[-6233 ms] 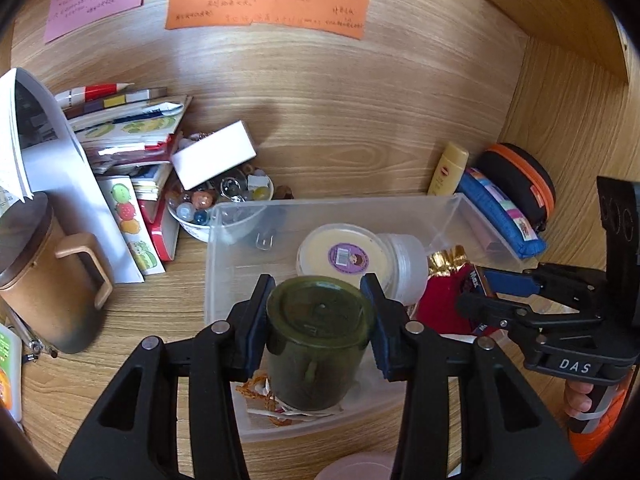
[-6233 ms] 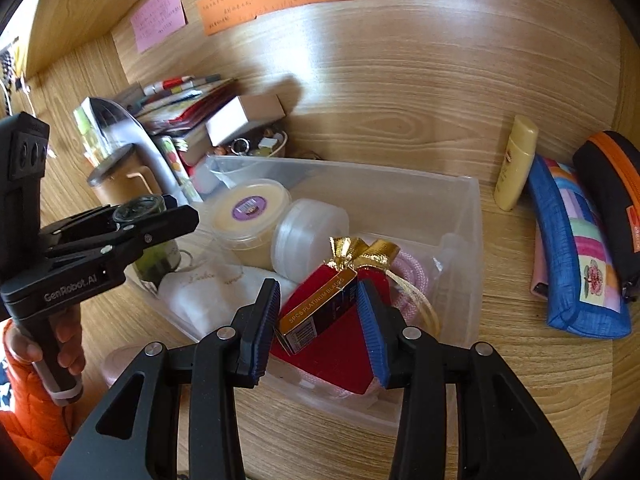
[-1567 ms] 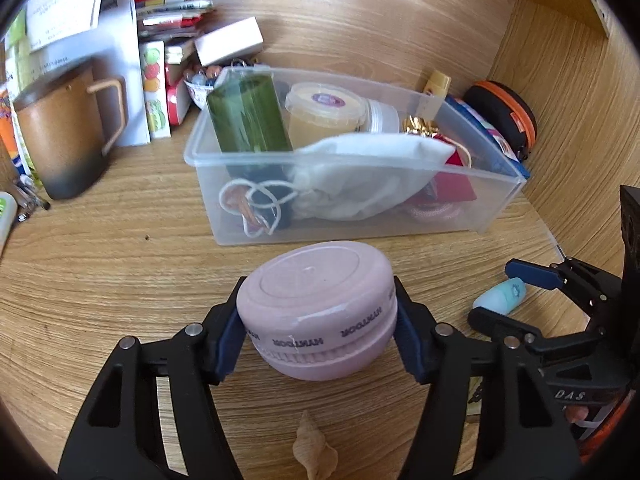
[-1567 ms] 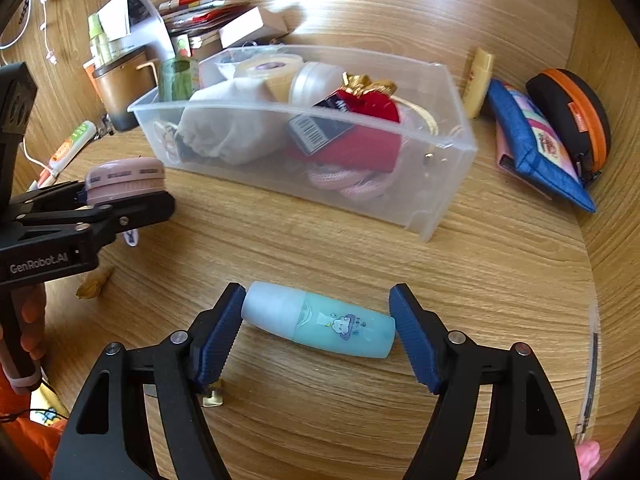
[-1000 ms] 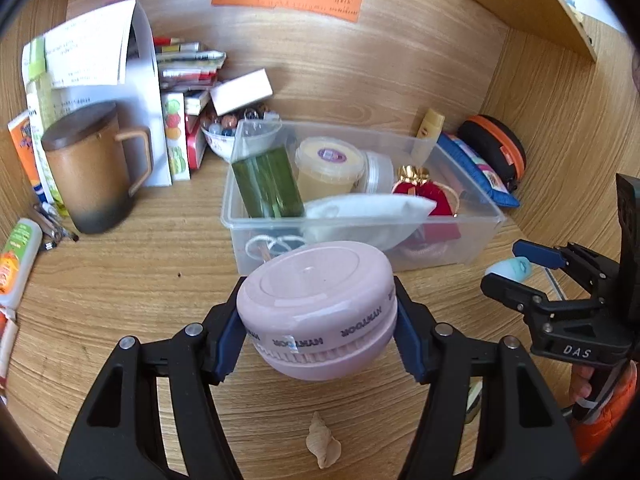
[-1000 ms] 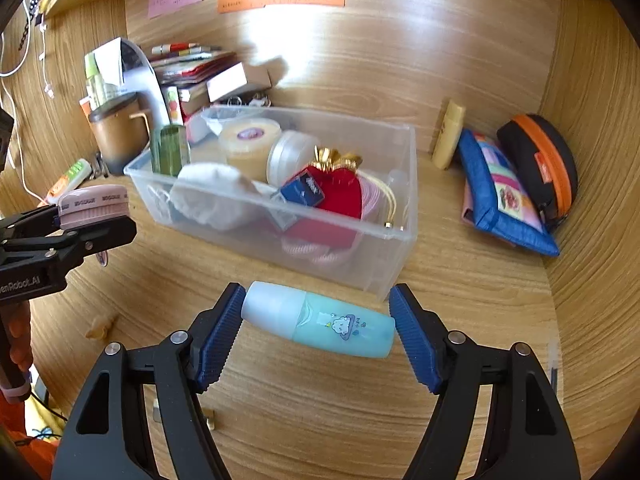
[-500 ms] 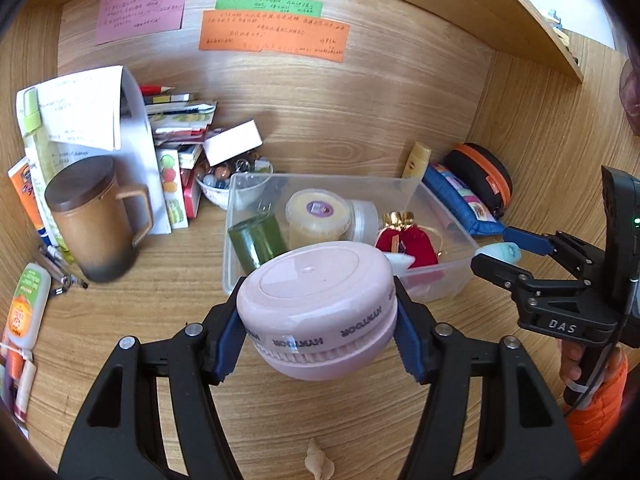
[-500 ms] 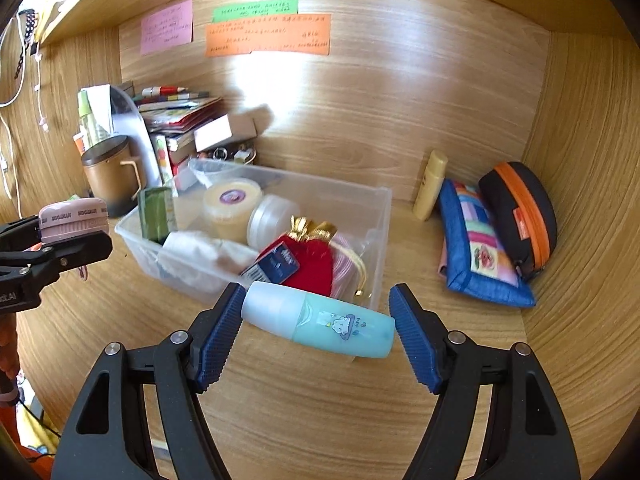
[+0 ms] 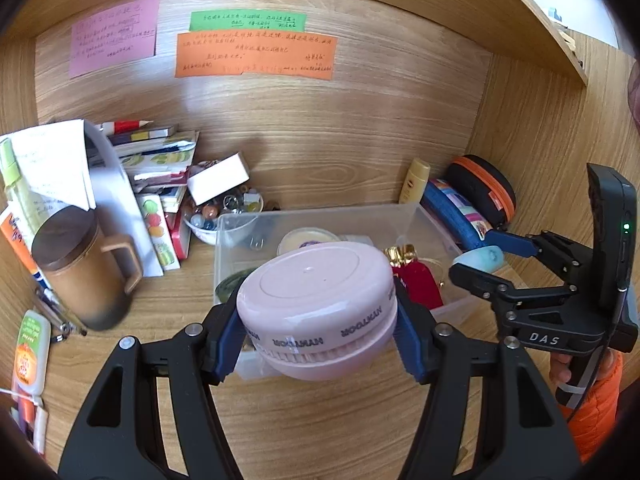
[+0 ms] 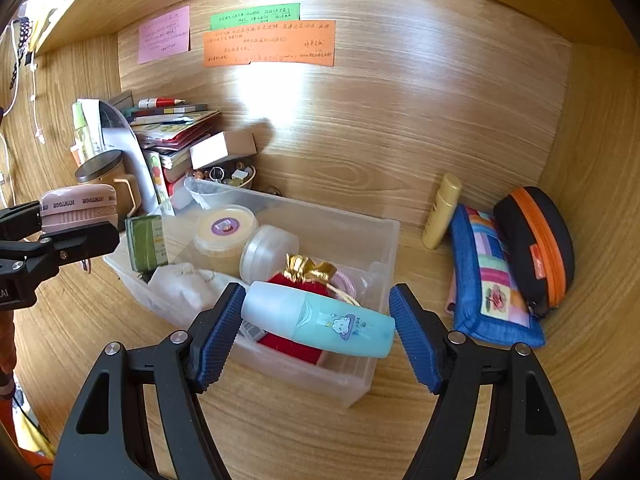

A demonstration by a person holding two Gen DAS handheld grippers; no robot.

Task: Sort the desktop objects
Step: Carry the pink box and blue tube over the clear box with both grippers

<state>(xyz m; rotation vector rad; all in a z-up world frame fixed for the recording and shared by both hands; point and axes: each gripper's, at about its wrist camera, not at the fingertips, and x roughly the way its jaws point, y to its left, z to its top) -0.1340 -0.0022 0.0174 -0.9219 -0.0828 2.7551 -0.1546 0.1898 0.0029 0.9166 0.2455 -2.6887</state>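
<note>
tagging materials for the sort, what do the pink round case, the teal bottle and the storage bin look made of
Pink round case: seems matte moulded plastic, with an even sheen and printed lettering on its rim.
Teal bottle: probably plastic, with a frosted translucent cap and a printed cloud.
Storage bin: clear, glossy hard plastic; its contents show through the walls.

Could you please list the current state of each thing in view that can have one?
Left tool: shut on the round pink plastic case, held above the desk.
Right tool: shut on the pale teal plastic bottle, held sideways, cap on.
Clear plastic bin: lidless, partly filled.
Brown ceramic mug: upright, lid on.
Black oval pouch with orange zip: zipped shut.
Yellow plastic tube: leaning on the back wall.
</note>
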